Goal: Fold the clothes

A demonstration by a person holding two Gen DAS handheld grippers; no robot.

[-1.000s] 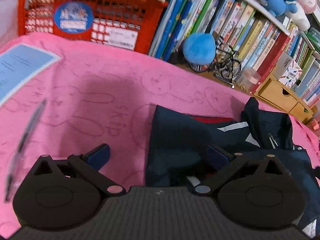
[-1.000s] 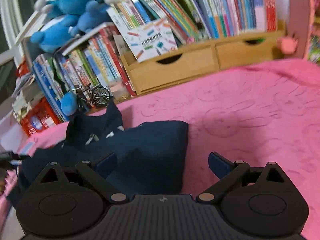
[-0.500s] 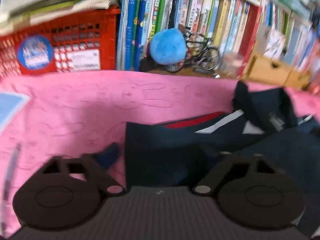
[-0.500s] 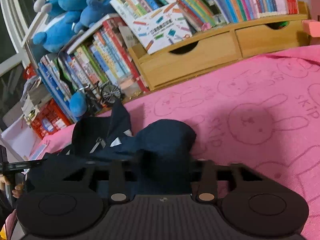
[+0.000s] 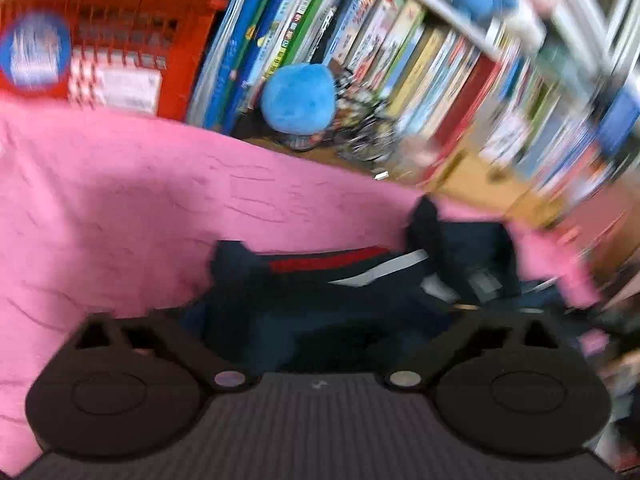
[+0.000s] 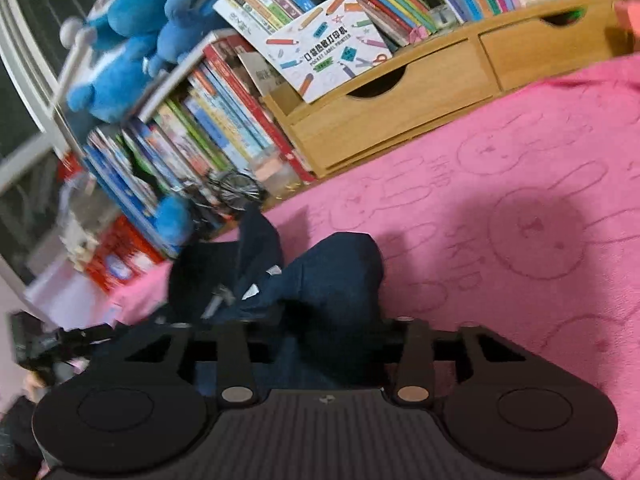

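Note:
A navy jacket with a red stripe and white trim lies on the pink blanket. My left gripper sits over its near left corner; the view is blurred and the fingertips merge with the dark cloth, so its state is unclear. In the right wrist view the jacket bunches up with its collar and zip raised. My right gripper is shut on the jacket's near right edge, cloth pinched between the jaws.
A red crate, leaning books, a blue plush ball and a toy bicycle line the back. Wooden drawers stand behind the blanket. Blue plush toys sit on a shelf.
My right gripper closed on the jacket's edge and gathered the cloth. My left gripper moved onto the jacket's corner and its arms drew inward; the left view swung and blurred.

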